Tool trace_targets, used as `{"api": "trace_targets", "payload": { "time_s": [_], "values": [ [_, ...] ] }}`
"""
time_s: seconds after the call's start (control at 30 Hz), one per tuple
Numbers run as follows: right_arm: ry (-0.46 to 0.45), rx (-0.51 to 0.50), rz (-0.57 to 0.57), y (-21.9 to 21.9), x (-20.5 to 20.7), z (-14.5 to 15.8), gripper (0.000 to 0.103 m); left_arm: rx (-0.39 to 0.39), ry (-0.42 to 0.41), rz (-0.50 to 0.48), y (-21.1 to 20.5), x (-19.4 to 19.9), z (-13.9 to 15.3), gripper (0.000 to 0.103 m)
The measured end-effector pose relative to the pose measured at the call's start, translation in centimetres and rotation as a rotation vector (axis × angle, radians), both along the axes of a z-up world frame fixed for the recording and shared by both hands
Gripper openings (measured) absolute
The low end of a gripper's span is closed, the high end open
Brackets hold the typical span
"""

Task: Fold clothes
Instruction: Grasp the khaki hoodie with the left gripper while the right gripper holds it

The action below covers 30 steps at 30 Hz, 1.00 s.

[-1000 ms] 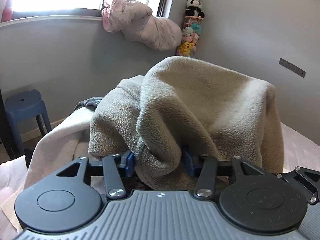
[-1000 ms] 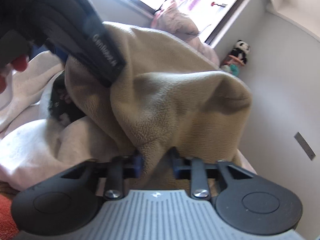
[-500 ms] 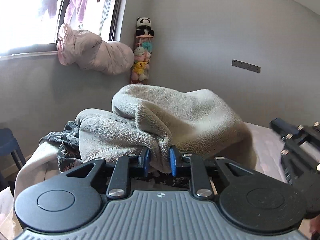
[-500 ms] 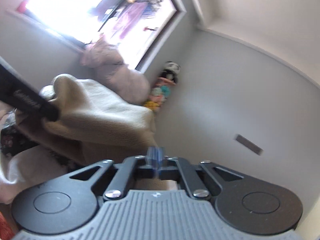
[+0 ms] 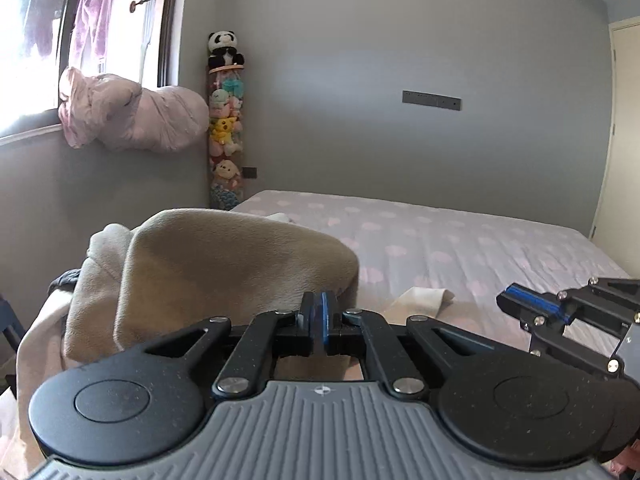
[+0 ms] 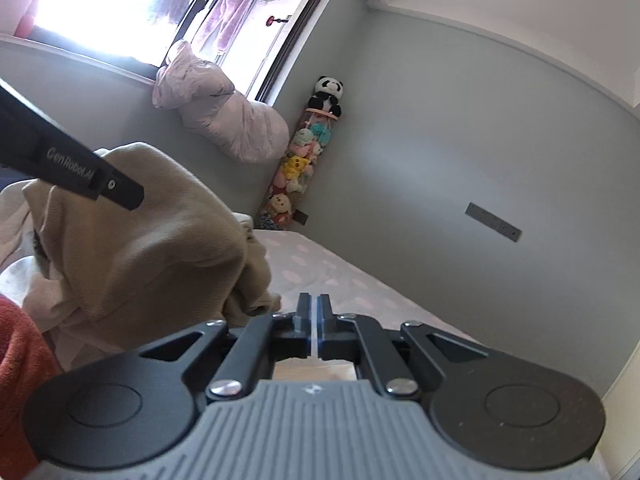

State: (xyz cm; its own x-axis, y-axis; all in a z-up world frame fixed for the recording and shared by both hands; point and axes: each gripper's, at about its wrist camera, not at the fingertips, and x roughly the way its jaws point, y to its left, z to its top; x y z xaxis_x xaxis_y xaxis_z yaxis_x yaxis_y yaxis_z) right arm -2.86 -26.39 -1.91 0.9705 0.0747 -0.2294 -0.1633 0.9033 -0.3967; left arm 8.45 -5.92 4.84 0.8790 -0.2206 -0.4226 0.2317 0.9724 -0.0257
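Fleece, beige and thick, a bunched garment [image 5: 224, 264], lies heaped on the bed with its hem right at the tips of my left claw [image 5: 320, 316]. That claw's jaws have just been closing and now stand clenched, blue pad against blue pad. I see no cloth between them, though the hem is so close behind that I cannot rule out a thin pinch. My right claw [image 6: 314, 312] is clenched too, with only a sliver of light between the pads and nothing in it. The fleece's drooping corner hangs just beside it, to the left.

What worries me: the fleece is a rumpled mound, not spread flat, so any fold started now would lock in creases. It rests on a pale white cloth [image 5: 44, 344] and near a dark garment [image 5: 64, 278], and a deep bite could pick up two layers at once. The heap seems close to the bed's left side, so a careless tug might drag it off. My two claws are also near each other and could knock together.

Farther out, the pink spotted bed sheet [image 5: 480, 240] is mostly bare, apart from a small white cloth [image 5: 424, 296]. One container shows: a tall clear tube [image 5: 226, 140] in the corner, stuffed with small plush toys, with a panda toy [image 5: 224, 50] sitting on top.
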Motion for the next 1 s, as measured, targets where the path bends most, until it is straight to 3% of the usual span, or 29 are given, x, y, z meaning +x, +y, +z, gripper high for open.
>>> {"api": "trace_targets", "payload": {
  "time_s": [0.03, 0.1, 0.13, 0.23, 0.27, 0.33, 0.4, 0.73, 1.0],
  "values": [
    [0.012, 0.004, 0.021, 0.6, 0.2, -0.4, 0.010, 0.002, 0.004, 0.020, 0.4, -0.1, 0.0, 0.013],
    [0.032, 0.008, 0.064, 1.8, 0.4, -1.1, 0.032, 0.002, 0.010, 0.059, 1.3, -0.1, -0.1, 0.021],
    [0.037, 0.006, 0.084, 2.5, 0.6, -1.4, 0.038, -0.001, 0.015, 0.077, 1.5, -0.6, -0.2, 0.023],
    [0.046, -0.009, 0.138, 4.2, 1.1, -2.0, 0.046, -0.006, 0.035, 0.119, 2.8, -0.4, -0.5, 0.037],
    [0.049, -0.015, 0.153, 4.8, 1.3, -2.2, 0.051, -0.006, 0.040, 0.133, 3.3, -0.3, -0.7, 0.047],
    [0.057, -0.020, 0.184, 6.0, 1.9, -2.6, 0.063, -0.002, 0.045, 0.167, 4.4, -0.2, -1.0, 0.054],
    [0.065, -0.023, 0.215, 7.1, 2.4, -3.0, 0.083, -0.004, 0.058, 0.201, 5.6, 0.2, -1.6, 0.060],
    [0.146, -0.095, 0.363, 13.7, 6.2, -5.9, 0.087, -0.003, 0.135, 0.386, 12.4, 2.7, -4.6, 0.064],
    [0.196, -0.123, 0.431, 17.3, 9.0, -7.6, 0.089, -0.042, 0.157, 0.397, 14.9, 5.5, -5.5, 0.068]
  ]
}}
